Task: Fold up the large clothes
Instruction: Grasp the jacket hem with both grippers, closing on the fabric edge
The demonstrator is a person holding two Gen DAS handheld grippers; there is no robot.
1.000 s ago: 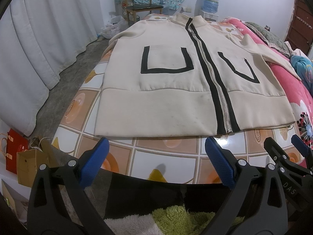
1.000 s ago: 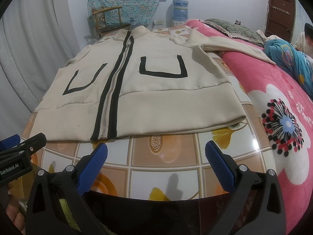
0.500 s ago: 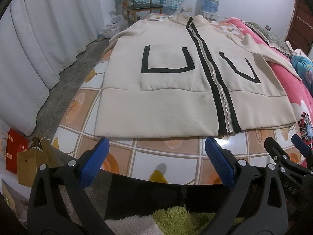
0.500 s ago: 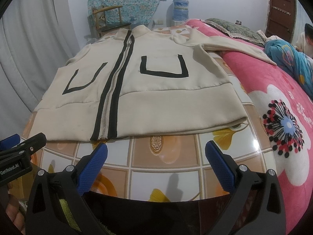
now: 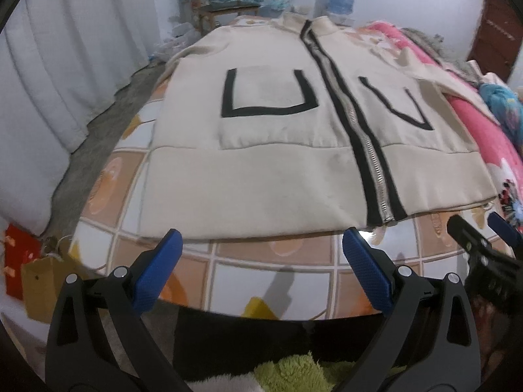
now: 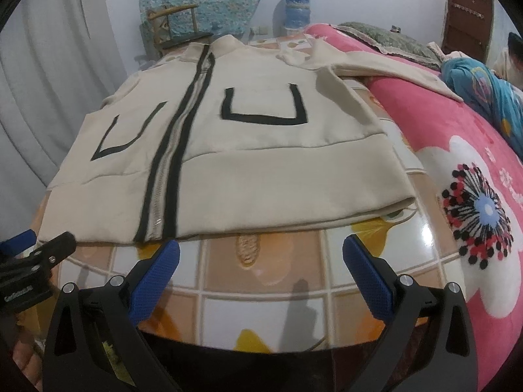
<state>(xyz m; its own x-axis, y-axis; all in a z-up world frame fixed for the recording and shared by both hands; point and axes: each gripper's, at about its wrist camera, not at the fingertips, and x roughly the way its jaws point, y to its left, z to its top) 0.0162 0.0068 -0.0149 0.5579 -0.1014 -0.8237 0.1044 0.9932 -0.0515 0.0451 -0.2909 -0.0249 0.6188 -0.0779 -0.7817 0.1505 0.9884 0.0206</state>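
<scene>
Now both grippers hover wide open at the jacket's hem.
Left wrist view: left gripper, jaws apart and empty, faces the cream jacket lying flat on the tiled table. Right wrist view: right gripper likewise spread, the jacket zipped, its hem just beyond.

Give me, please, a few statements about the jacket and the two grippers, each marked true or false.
1. The cream jacket lies flat, front up, on the tiled table. True.
2. The left gripper has its jaws shut on the hem. False: its jaws stand open, short of the hem.
3. The zipper is closed. True.
4. The right gripper holds a sleeve. False: its jaws are open and hold nothing.
5. A pink blanket lies beside the table. True.
</scene>
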